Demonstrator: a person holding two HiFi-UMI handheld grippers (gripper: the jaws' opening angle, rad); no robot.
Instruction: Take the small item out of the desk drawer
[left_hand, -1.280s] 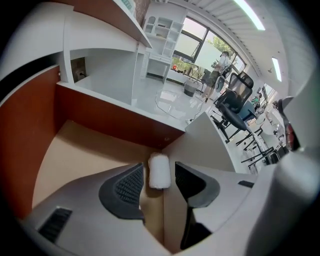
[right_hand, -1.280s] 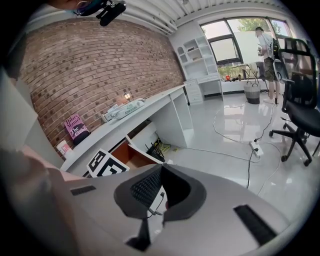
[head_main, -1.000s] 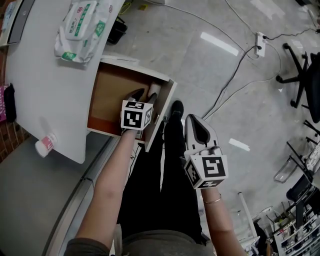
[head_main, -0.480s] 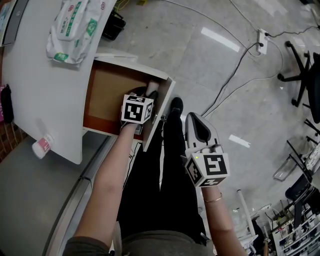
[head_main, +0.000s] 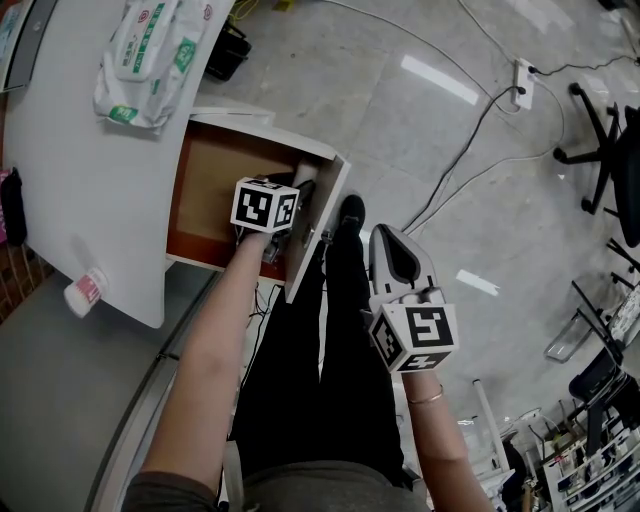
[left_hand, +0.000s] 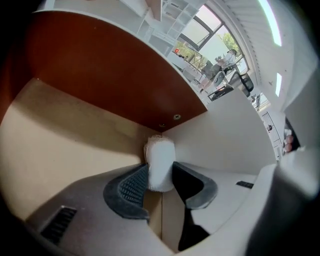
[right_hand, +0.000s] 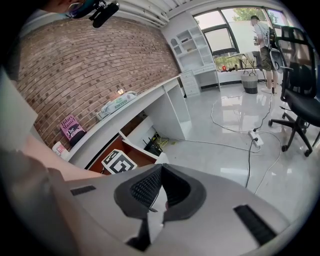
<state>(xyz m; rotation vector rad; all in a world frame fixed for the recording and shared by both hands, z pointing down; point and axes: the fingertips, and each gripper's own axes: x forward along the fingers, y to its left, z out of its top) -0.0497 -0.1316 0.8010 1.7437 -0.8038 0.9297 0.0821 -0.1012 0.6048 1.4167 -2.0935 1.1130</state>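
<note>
A small white cylinder (left_hand: 161, 165) stands on end in the far corner of the open wooden drawer (head_main: 215, 175), against its white side wall (left_hand: 225, 135). My left gripper (left_hand: 159, 172) reaches down into that corner (head_main: 298, 190) with the cylinder between its jaws. The jaws are closing, and the ribbed pads (left_hand: 131, 186) lie close along both sides of the cylinder. My right gripper (head_main: 392, 240) hangs shut and empty over the floor beside the person's legs; in the right gripper view its pads (right_hand: 150, 187) meet.
The drawer sticks out from a white desk (head_main: 90, 170) holding a pack of wet wipes (head_main: 150, 55) and a small bottle (head_main: 85, 290) near its edge. Cables (head_main: 470, 150), a power strip (head_main: 522, 85) and an office chair (head_main: 600, 130) are on the shiny floor to the right.
My left gripper has gone a little further into the drawer's corner and now hides the white cylinder in the head view. The right gripper has stayed in place.
</note>
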